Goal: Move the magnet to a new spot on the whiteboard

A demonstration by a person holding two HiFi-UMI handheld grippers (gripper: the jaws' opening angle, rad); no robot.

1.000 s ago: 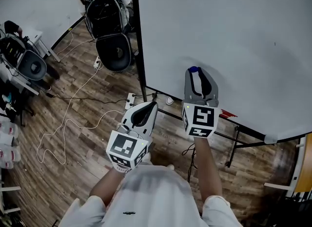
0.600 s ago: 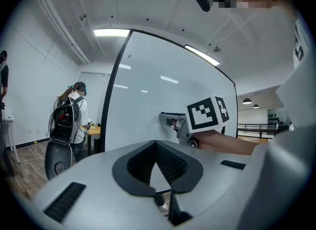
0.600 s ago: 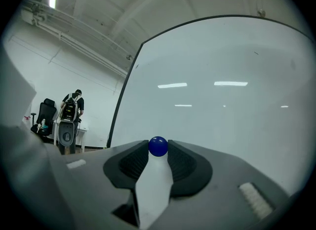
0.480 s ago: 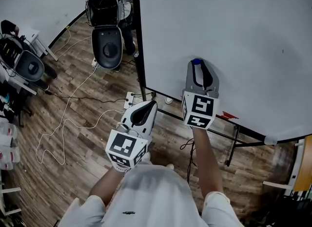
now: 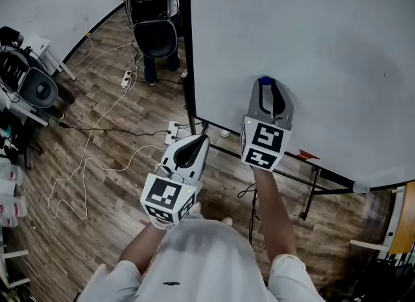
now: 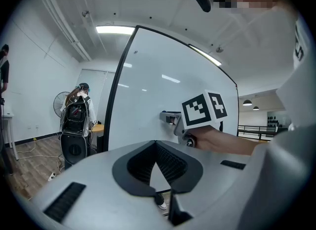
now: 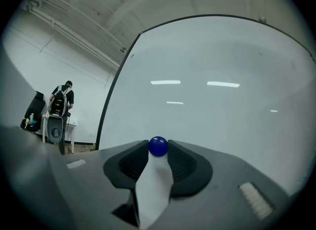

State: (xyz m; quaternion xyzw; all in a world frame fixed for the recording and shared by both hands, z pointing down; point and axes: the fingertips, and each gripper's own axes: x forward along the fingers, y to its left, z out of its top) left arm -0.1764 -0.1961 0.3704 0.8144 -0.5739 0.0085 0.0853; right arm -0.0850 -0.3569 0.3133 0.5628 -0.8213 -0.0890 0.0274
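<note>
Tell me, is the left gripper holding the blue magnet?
No, the blue magnet sits pinched in the right gripper, while the left gripper is shut on nothing.

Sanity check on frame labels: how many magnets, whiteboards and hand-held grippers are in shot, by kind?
magnet: 1
whiteboard: 1
hand-held gripper: 2 (left hand-held gripper, right hand-held gripper)
Total: 4
</note>
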